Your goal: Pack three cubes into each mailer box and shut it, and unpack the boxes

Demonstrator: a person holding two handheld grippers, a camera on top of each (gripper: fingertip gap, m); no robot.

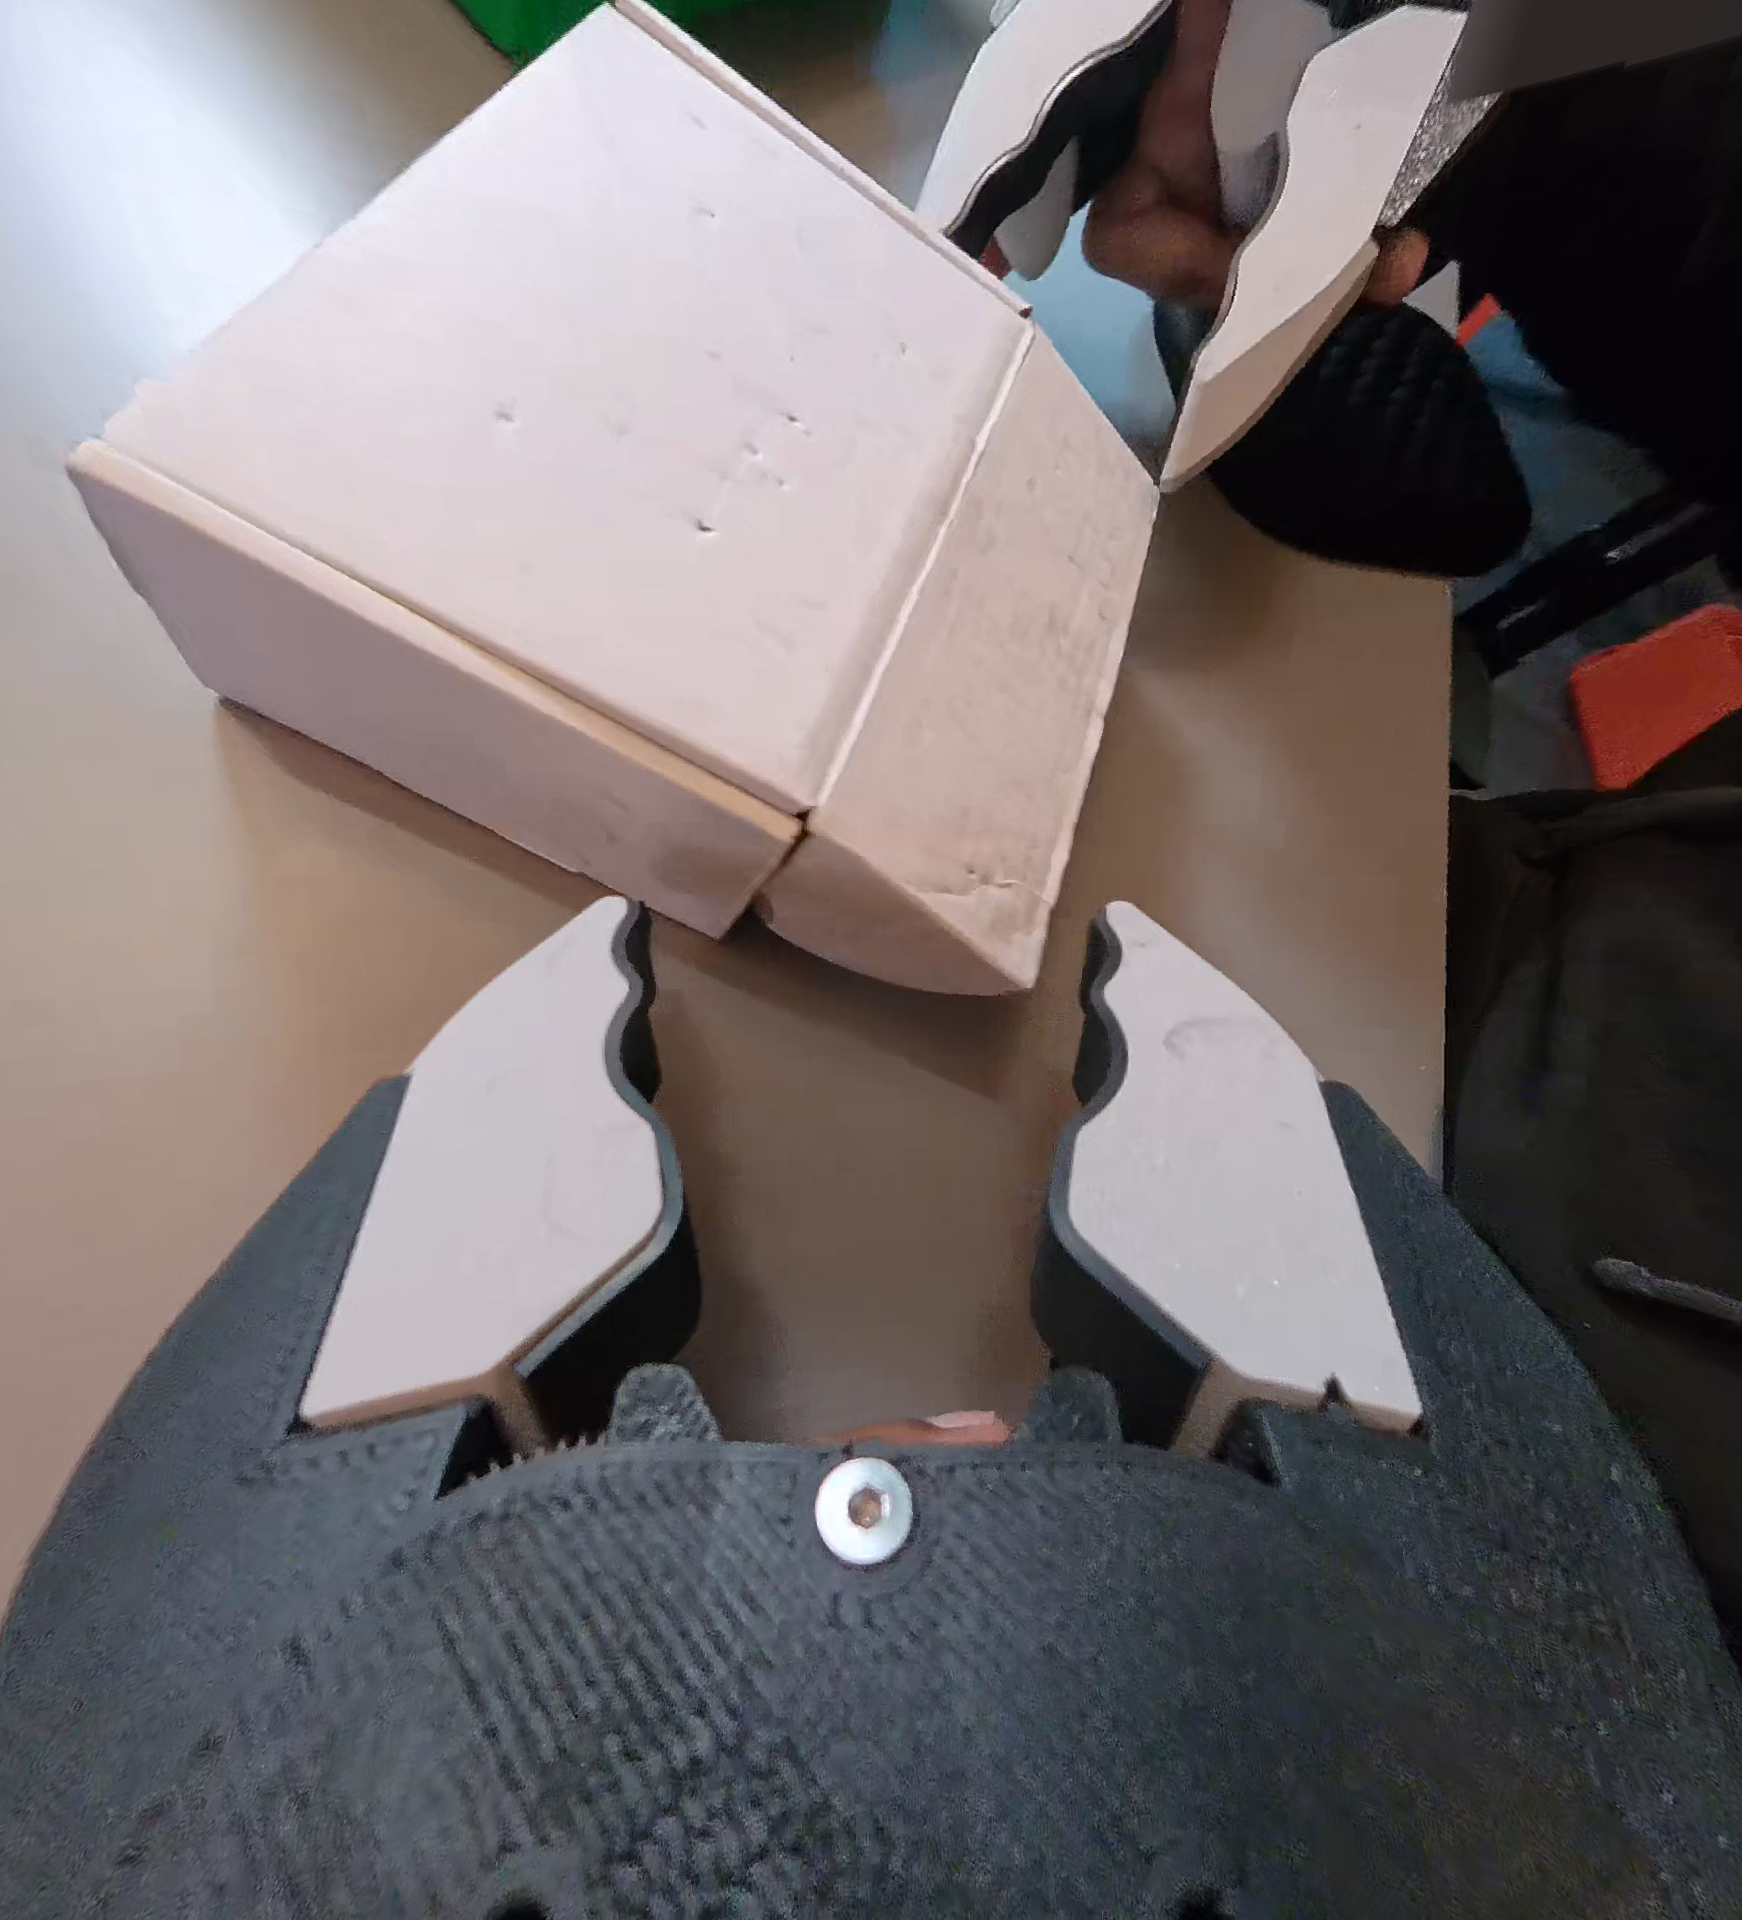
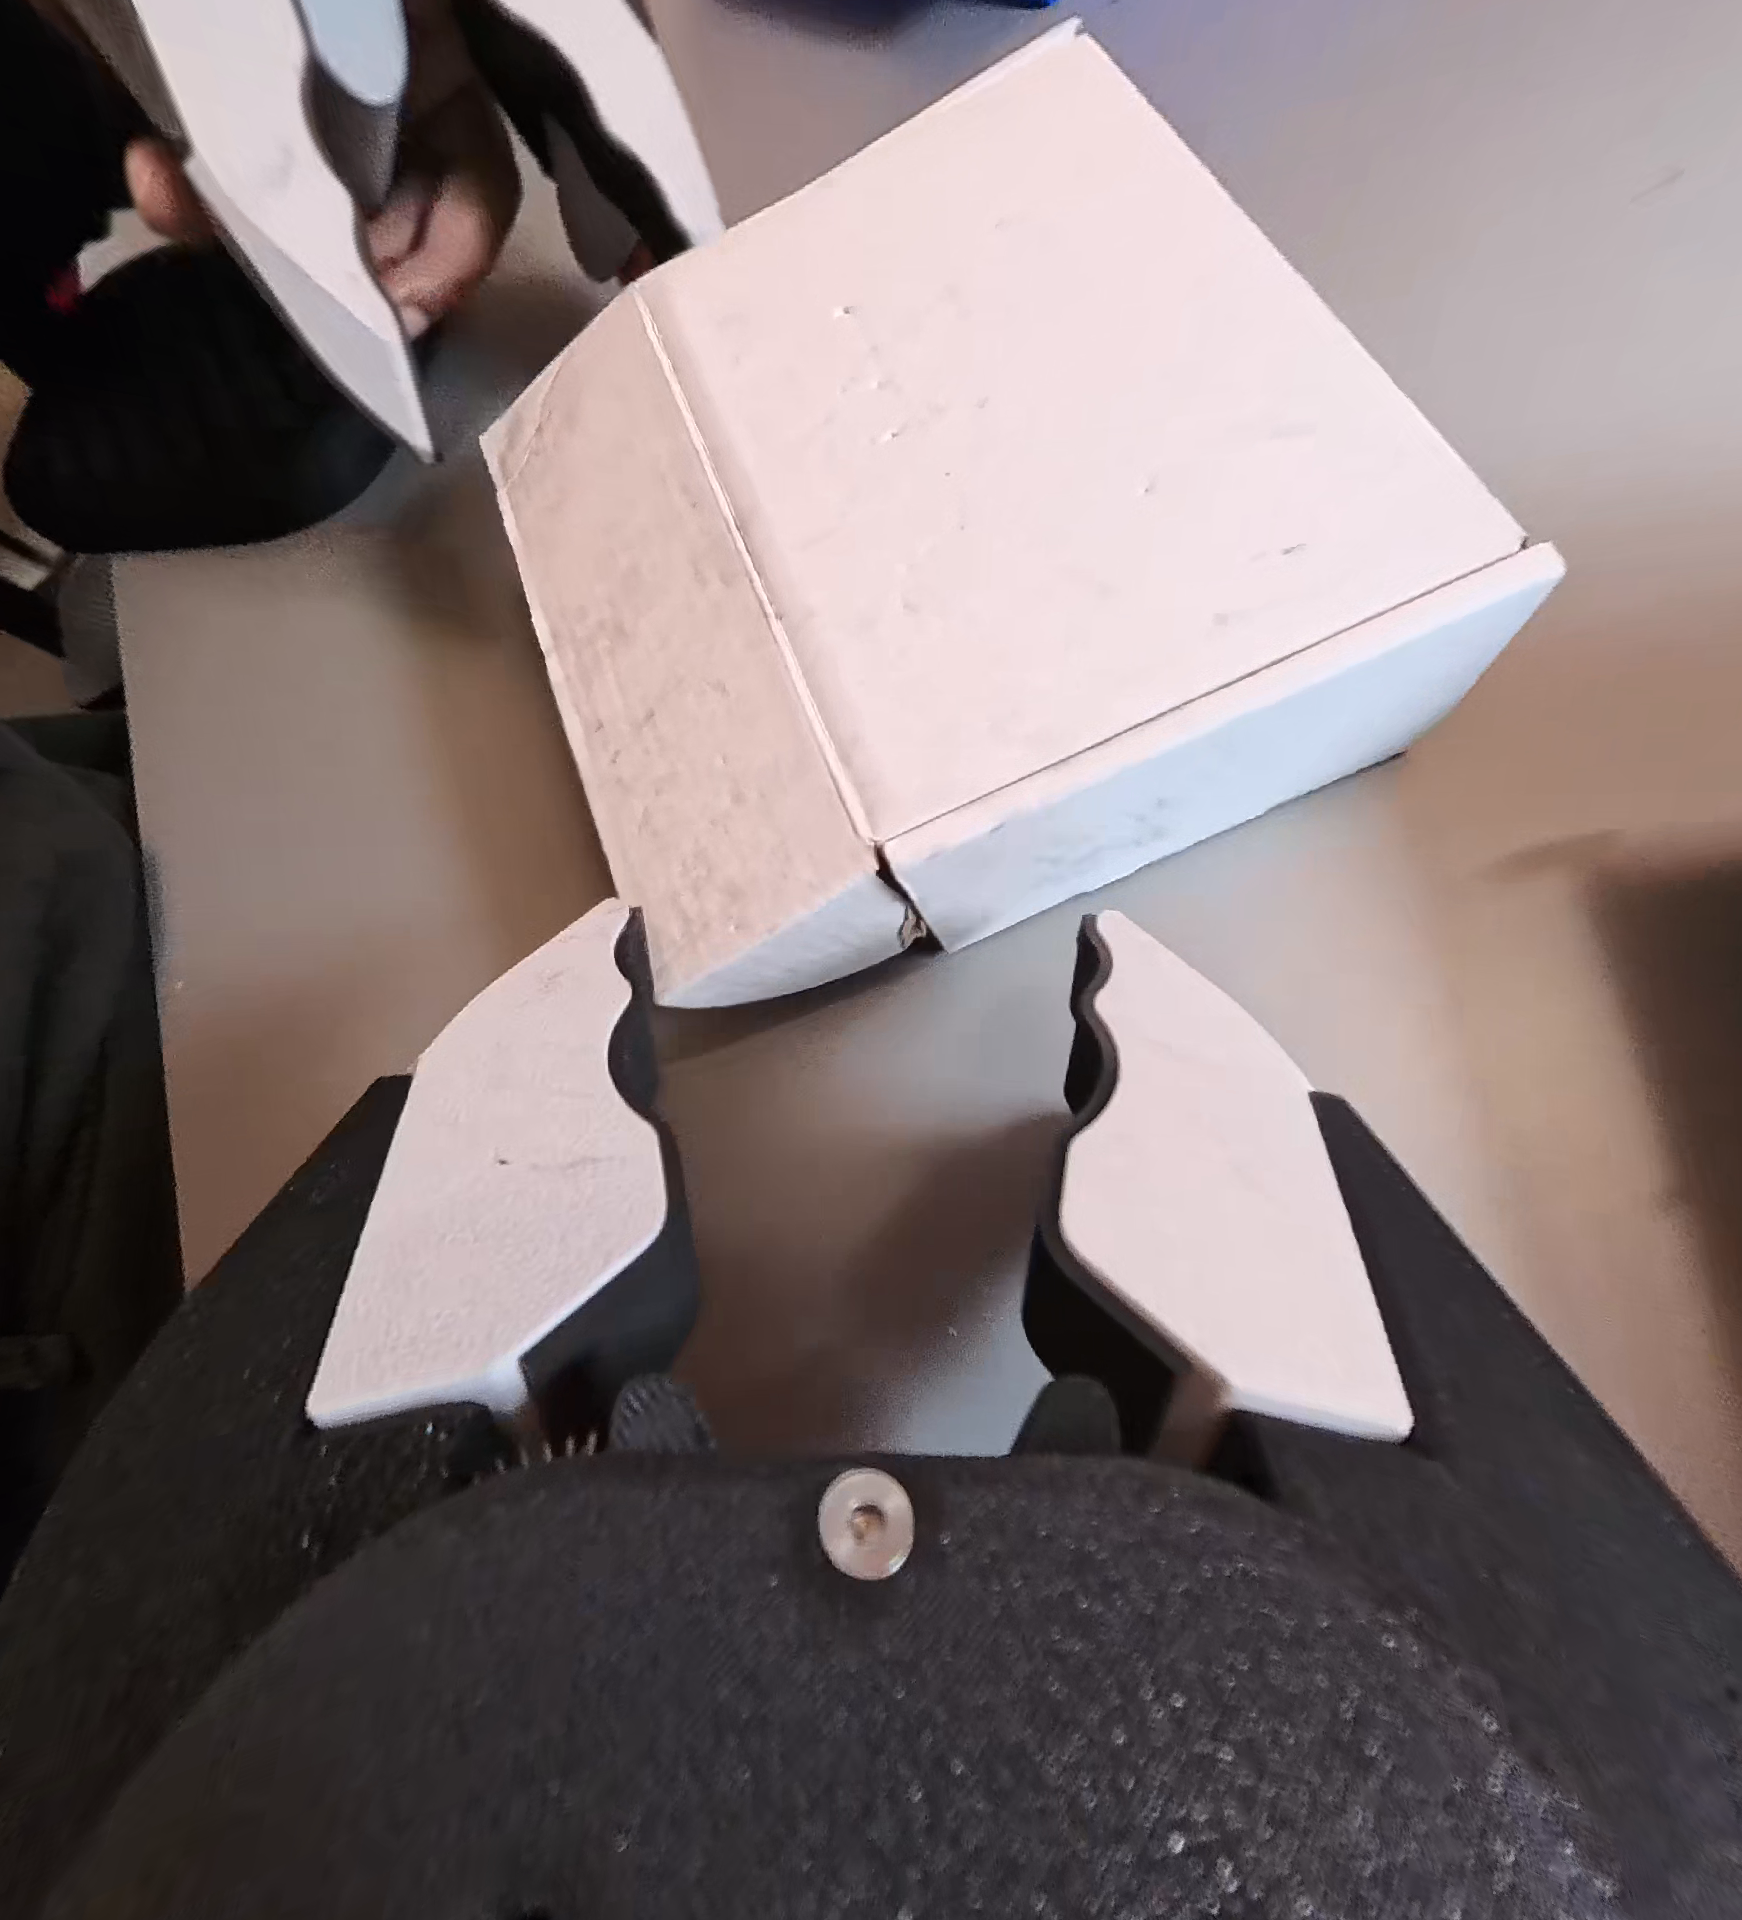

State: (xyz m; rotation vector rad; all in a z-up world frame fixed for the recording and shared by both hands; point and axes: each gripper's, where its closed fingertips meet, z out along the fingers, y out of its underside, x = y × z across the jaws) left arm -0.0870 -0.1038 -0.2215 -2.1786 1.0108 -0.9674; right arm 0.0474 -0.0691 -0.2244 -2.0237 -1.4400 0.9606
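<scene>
A white cardboard mailer box lies shut on the beige table, its front flap facing the table's near edge. It also shows in the right wrist view. My left gripper is open and empty, its fingertips just short of the box's near corner. My right gripper is open and empty, just short of the box's opposite near corner. Each gripper also shows far off in the other's view: the right one and the left one. No cubes are in view.
The table ends close to the box on the person's side. Beyond that edge are dark clothing and an orange object. Something green stands at the table's far side.
</scene>
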